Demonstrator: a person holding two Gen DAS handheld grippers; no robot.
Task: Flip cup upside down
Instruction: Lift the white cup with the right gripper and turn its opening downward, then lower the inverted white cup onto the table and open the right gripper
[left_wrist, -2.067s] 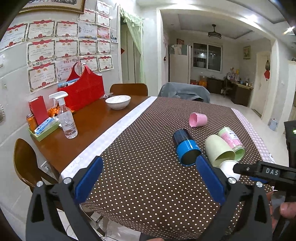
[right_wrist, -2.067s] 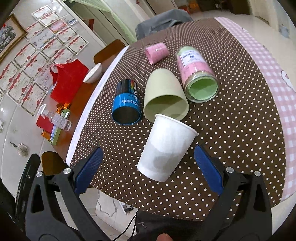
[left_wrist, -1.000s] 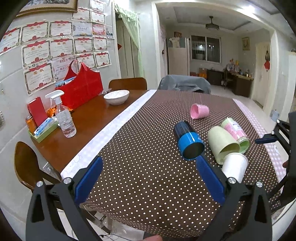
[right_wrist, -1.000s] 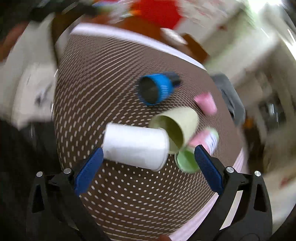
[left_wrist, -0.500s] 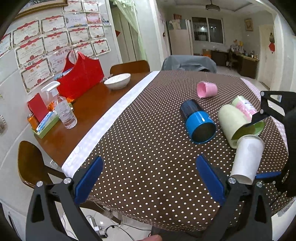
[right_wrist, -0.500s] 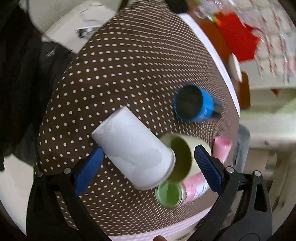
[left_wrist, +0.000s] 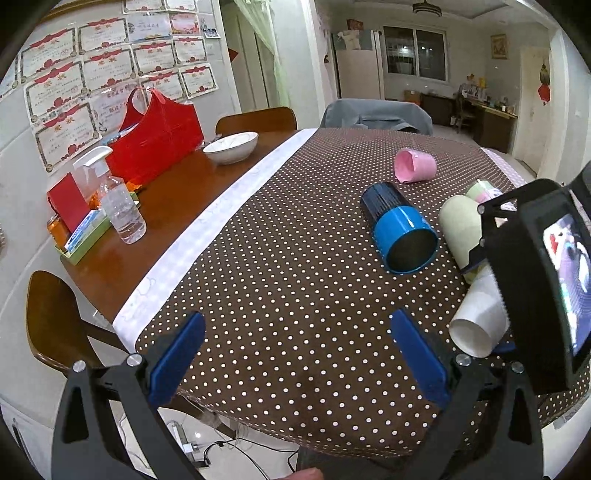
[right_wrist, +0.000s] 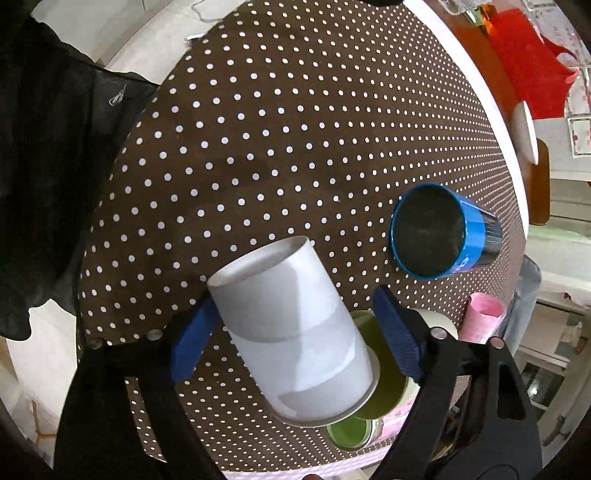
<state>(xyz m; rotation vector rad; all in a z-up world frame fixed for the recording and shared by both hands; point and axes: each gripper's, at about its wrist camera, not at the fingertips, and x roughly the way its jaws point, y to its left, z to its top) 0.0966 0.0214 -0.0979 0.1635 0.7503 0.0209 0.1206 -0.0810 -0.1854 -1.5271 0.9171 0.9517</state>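
My right gripper (right_wrist: 291, 328) is shut on the white paper cup (right_wrist: 291, 328) and holds it tilted above the dotted tablecloth, base pointing away from the camera, rim toward it. The cup also shows in the left wrist view (left_wrist: 480, 314), gripped by the right gripper (left_wrist: 491, 302) at the right edge. My left gripper (left_wrist: 295, 354) is open and empty over the near table edge. A blue cup (left_wrist: 400, 232), a pale green cup (left_wrist: 460, 229), a pink cup (left_wrist: 415, 166) and a pink-green jar (left_wrist: 484, 192) lie on their sides.
The brown dotted cloth (left_wrist: 295, 240) covers the table's right part. On the bare wood at the left stand a spray bottle (left_wrist: 118, 203), a red bag (left_wrist: 155, 129), a white bowl (left_wrist: 231, 147) and a small tray (left_wrist: 81, 236). Chairs stand around the table.
My right gripper has closed on the white cup, lifted it off the cloth and rotated it from lying on its side to base away from the camera. The left gripper stayed open and drifted slightly.
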